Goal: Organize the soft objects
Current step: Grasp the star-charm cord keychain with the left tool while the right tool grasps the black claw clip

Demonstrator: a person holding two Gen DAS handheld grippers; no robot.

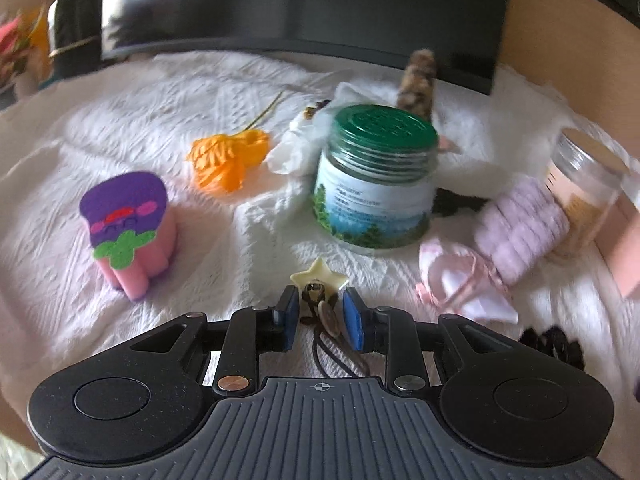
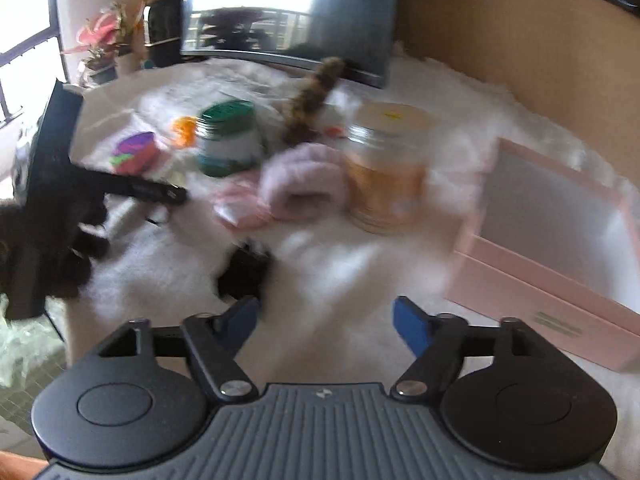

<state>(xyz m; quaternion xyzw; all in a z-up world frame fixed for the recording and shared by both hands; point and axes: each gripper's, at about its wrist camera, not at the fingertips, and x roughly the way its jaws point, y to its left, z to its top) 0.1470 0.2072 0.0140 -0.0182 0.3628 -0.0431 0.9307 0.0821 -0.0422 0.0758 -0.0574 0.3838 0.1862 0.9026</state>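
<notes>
Seemingly, in the left wrist view the left gripper (image 1: 320, 312) pinches a brown cord charm (image 1: 323, 312) with a cream star (image 1: 319, 274), low over the white cloth (image 1: 120, 128). In the right wrist view the right gripper (image 2: 324, 320) is spread and empty beside the pink box (image 2: 532, 280); I'd keep the pinch firm and carry the charm across to it

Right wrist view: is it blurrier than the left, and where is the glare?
Right wrist view: heavy motion smear, the green-lid jar and pink box soft, the monitor reflecting bright window glare. Left wrist view: sharper, the green-lid jar readable, edges bowed and blurred by the fisheye.
</notes>
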